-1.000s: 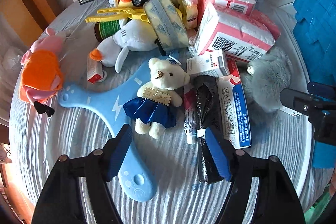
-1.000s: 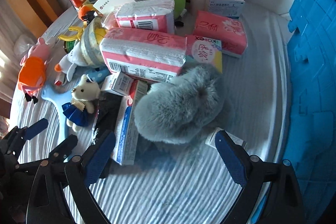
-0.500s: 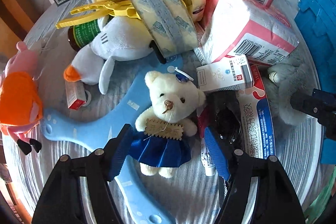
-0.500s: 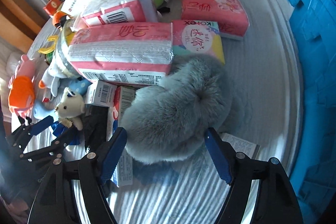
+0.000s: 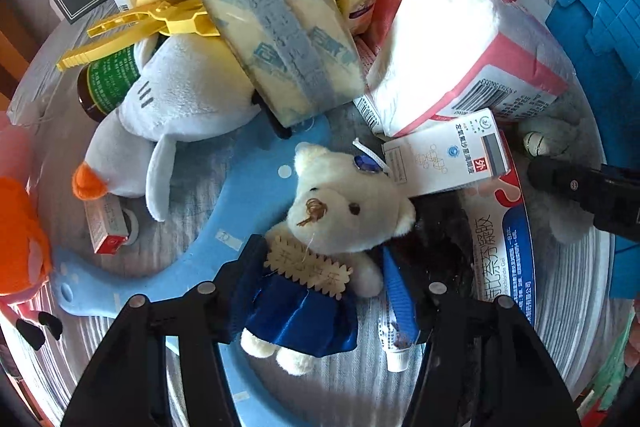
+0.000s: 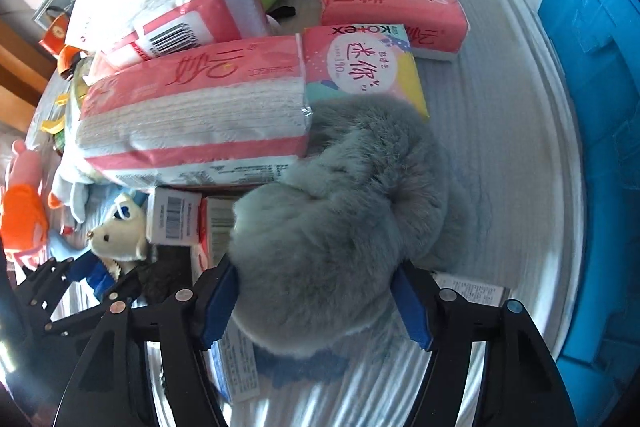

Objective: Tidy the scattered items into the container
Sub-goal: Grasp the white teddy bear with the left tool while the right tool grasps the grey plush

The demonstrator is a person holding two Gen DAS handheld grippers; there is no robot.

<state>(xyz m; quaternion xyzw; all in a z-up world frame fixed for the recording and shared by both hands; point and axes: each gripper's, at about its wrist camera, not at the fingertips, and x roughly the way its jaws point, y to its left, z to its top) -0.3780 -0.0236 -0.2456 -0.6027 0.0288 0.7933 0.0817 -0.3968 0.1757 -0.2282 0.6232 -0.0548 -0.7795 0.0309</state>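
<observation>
Blue plastic container [image 6: 592,75] is standing along your right edge, beside the white ribbed tabletop [image 6: 500,131] holding the scattered pile. Three pink-and-white tissue packs are lying there; the biggest tissue pack [image 6: 192,131] is pressing against the grey furry plush toy [image 6: 332,227], with a Kotex pad packet [image 6: 360,67] touching the plush behind it. Your right gripper [image 6: 316,301] is reaching forward with jaws apart, one blue pad on either side of the grey plush; I cannot tell whether they are squeezing it. Your left gripper [image 5: 320,283] is likewise spread around the small cream teddy bear in a blue dress [image 5: 320,251], which is lying on a light-blue plastic paddle [image 5: 192,259]. A white medicine box [image 5: 444,159] and toothpaste tube [image 5: 396,343] are crowding its right side.
</observation>
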